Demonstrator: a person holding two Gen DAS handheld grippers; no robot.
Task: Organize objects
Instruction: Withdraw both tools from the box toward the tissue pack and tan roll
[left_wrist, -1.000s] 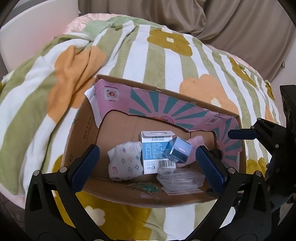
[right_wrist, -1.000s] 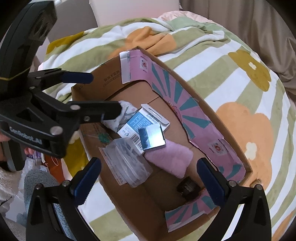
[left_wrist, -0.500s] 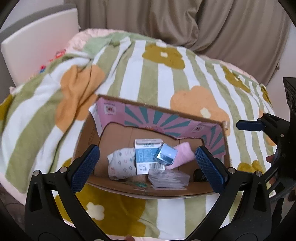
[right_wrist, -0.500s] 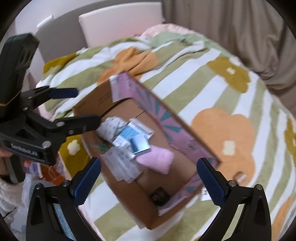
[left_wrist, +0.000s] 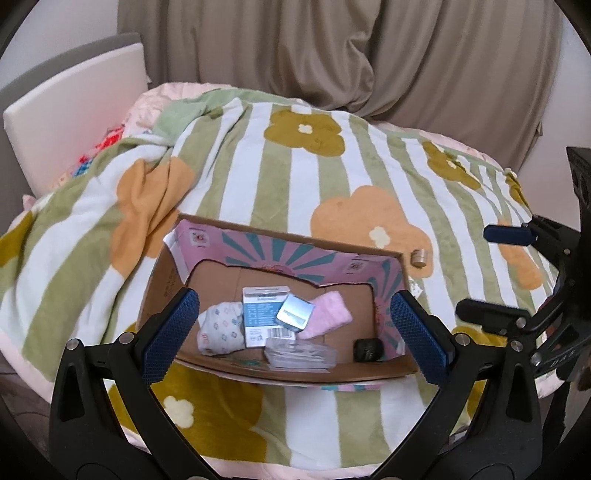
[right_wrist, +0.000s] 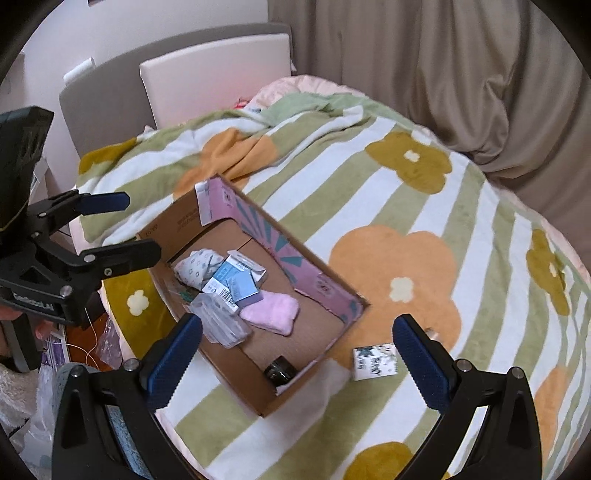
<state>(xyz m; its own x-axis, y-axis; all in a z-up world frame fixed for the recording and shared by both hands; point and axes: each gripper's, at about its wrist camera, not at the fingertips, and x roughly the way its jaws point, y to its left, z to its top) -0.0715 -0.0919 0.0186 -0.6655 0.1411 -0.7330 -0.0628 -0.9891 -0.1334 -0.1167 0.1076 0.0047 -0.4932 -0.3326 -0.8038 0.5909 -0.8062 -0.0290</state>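
An open cardboard box (left_wrist: 162, 280) (right_wrist: 236, 373) with pink and teal inner flaps sits on the flowered blanket. Inside lie a patterned white sock roll (left_wrist: 219, 326), a blue-and-white carton (left_wrist: 262, 314), a shiny blue box (left_wrist: 295, 312), a pink cloth (left_wrist: 327, 314) (right_wrist: 271, 314), a clear plastic case (left_wrist: 299, 352) (right_wrist: 221, 321) and a small dark jar (left_wrist: 367, 350) (right_wrist: 279, 369). My left gripper (left_wrist: 295, 336) is open and empty, above the box's near edge. My right gripper (right_wrist: 297, 354) is open and empty, above the box's right corner.
A small floral card (right_wrist: 373, 362) lies on the blanket right of the box. A small tan cylinder (left_wrist: 419, 256) sits beyond the box's far right corner. The striped blanket (left_wrist: 295, 166) covers the bed; curtains (left_wrist: 369, 55) and a headboard (right_wrist: 214, 70) stand behind.
Both grippers have pulled back and up from the box, so it looks smaller and more of the bed shows. The box's contents have not moved.
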